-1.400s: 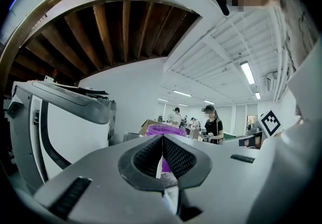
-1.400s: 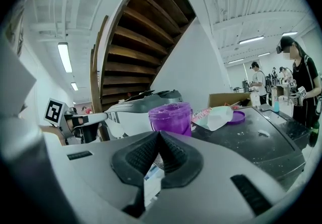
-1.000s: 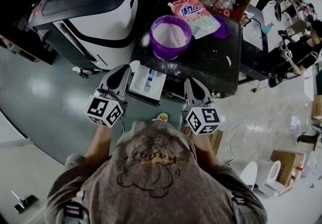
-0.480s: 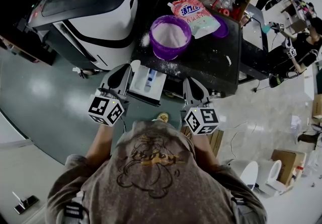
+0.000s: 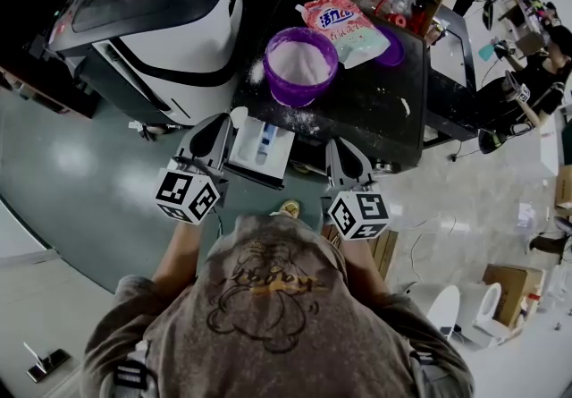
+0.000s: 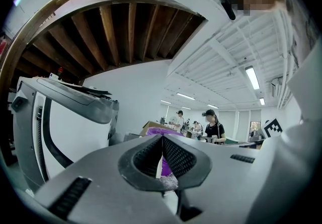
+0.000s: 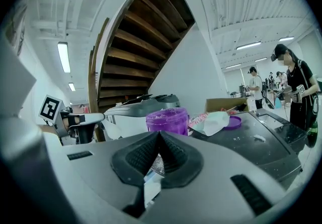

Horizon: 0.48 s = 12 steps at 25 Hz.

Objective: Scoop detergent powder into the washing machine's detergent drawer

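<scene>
Both jaws together, nothing held. The left gripper (image 5: 217,122) and right gripper (image 5: 336,146) flank the open detergent drawer (image 5: 261,144) at the bench (image 5: 375,110) edge. The powder tub (image 5: 302,63) sits further back. Risk: the carry from tub to drawer could scatter powder. No scoop visible.

Purple tub (image 5: 302,65) of white powder, upright on dark countertop (image 5: 375,110), white drawer (image 5: 261,148) pulled open below.
</scene>
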Tool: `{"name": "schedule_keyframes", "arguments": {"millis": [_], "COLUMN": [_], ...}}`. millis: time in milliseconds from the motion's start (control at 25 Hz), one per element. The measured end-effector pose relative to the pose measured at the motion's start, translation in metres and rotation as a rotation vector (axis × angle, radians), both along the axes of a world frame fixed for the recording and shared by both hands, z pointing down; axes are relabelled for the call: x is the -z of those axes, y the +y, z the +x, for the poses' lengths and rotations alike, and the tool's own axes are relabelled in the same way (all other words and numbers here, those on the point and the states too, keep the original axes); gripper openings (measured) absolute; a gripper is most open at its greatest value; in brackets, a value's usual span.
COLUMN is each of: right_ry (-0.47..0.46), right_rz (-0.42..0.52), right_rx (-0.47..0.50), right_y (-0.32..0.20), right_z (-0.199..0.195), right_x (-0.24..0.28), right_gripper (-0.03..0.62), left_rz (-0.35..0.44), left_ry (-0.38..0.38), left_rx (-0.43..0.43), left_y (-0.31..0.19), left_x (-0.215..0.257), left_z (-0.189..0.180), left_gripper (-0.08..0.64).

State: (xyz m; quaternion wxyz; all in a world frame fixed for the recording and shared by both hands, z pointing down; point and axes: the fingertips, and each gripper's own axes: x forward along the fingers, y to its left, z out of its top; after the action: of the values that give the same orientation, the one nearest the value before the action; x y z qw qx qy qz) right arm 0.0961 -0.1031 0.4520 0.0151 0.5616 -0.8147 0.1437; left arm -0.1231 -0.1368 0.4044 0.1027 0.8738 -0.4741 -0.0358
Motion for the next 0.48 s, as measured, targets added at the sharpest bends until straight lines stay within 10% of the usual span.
{"name": "schedule_keyframes", "arguments": {"millis": [480], "right_ry": [0.000], "right_rz": [0.002], "right_rx": [-0.001], "right_y": [0.0005], "right_z": [-0.0012], "right_x": [0.0015], "right_gripper": [-0.002], "left_rz": [0.001], "left_ry": [0.002], "left_rx": [0.003], "left_y": [0.0001], "left_x": [0.0018], "left_z": [-0.0022], "left_gripper": [0.023]}}
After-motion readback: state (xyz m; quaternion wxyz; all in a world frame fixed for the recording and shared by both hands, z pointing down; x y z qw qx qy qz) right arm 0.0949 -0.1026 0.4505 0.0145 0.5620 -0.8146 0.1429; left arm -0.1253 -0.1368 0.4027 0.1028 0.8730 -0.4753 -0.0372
